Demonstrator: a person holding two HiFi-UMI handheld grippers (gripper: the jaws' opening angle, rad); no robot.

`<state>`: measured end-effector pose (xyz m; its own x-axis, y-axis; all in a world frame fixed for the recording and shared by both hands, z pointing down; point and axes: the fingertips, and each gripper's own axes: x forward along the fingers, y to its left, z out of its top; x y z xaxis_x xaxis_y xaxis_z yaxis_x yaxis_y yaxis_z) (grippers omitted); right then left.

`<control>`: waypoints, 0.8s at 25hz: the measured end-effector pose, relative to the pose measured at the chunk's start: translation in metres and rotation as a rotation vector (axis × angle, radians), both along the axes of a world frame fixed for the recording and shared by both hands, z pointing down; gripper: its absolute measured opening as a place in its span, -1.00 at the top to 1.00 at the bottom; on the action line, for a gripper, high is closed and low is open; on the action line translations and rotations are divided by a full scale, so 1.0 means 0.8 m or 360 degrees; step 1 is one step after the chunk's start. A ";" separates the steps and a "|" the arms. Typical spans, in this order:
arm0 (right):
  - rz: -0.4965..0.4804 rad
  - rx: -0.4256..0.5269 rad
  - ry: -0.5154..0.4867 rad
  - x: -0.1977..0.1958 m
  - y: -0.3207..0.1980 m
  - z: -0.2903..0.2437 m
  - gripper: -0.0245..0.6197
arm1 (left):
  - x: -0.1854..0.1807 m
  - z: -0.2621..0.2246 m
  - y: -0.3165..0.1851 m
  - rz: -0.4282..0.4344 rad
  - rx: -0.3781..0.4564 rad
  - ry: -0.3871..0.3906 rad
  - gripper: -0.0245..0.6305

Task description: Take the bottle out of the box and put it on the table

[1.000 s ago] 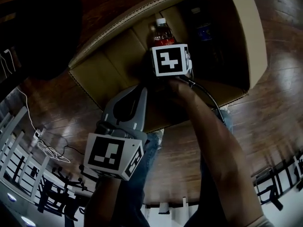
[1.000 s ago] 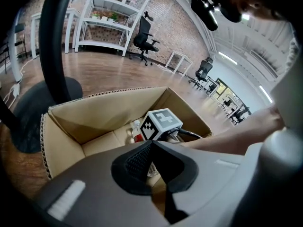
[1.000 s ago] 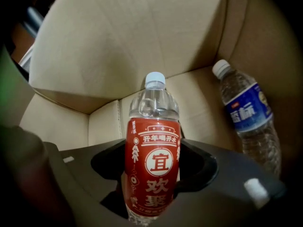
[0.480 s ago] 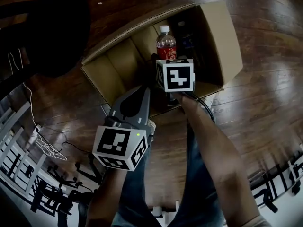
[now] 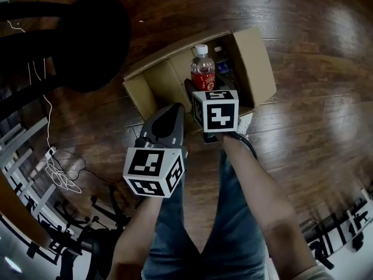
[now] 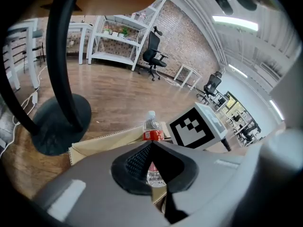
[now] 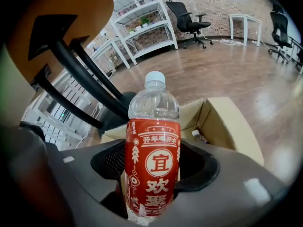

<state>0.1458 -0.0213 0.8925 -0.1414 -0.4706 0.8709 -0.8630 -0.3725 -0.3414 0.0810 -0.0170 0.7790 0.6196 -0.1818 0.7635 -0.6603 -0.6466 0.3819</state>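
Note:
A clear bottle (image 7: pixel 152 164) with a red label and white cap stands upright between the jaws of my right gripper (image 7: pixel 152 176), which is shut on its labelled body. In the head view the bottle (image 5: pixel 202 69) hangs above the open cardboard box (image 5: pixel 256 69) on the wooden floor, with the right gripper (image 5: pixel 205 92) just below it under its marker cube. My left gripper (image 5: pixel 176 107) is beside it to the left, jaws meeting at the tip and holding nothing. From the left gripper view the bottle (image 6: pixel 152 129) shows past the left gripper's (image 6: pixel 151 144) tip.
A second bottle (image 7: pixel 199 136) lies inside the box. A black round pedestal base (image 5: pixel 93 39) with curved black legs stands left of the box. A white cable (image 5: pixel 58 177) lies coiled on the floor at the left. The person's jeans-clad legs (image 5: pixel 198 214) are below the grippers.
Both grippers have risen, the right one carrying the bottle up out of the box. The box now looks smaller and farther below.

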 end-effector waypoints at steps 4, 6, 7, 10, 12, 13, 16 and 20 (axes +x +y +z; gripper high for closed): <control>-0.0010 0.0049 -0.0002 -0.002 0.003 -0.062 0.00 | 0.002 -0.047 -0.001 0.0016 0.0036 0.0020 0.93; -0.0042 0.0095 0.0031 0.002 0.001 -0.092 0.00 | 0.004 -0.070 -0.001 0.0023 0.0066 0.0029 0.93; -0.0056 0.0118 0.0045 0.003 0.001 -0.108 0.00 | 0.004 -0.081 -0.001 0.0018 0.0079 0.0030 0.93; -0.0065 0.0180 0.0061 0.007 0.003 -0.164 0.00 | 0.003 -0.120 0.001 -0.0028 0.0098 0.0031 0.93; -0.0058 0.0225 0.0078 0.010 0.003 -0.207 0.00 | 0.004 -0.152 0.000 -0.0063 0.0097 0.0052 0.93; -0.0054 0.0251 0.0084 0.010 0.001 -0.230 0.00 | 0.004 -0.169 -0.002 -0.0072 0.0099 0.0067 0.93; -0.0074 0.0356 0.0119 0.011 -0.018 -0.303 0.00 | 0.010 -0.220 -0.011 -0.0057 0.0123 0.0120 0.93; -0.0132 0.0505 0.0229 0.015 -0.040 -0.394 0.00 | 0.018 -0.278 -0.015 -0.0023 0.0184 0.0174 0.93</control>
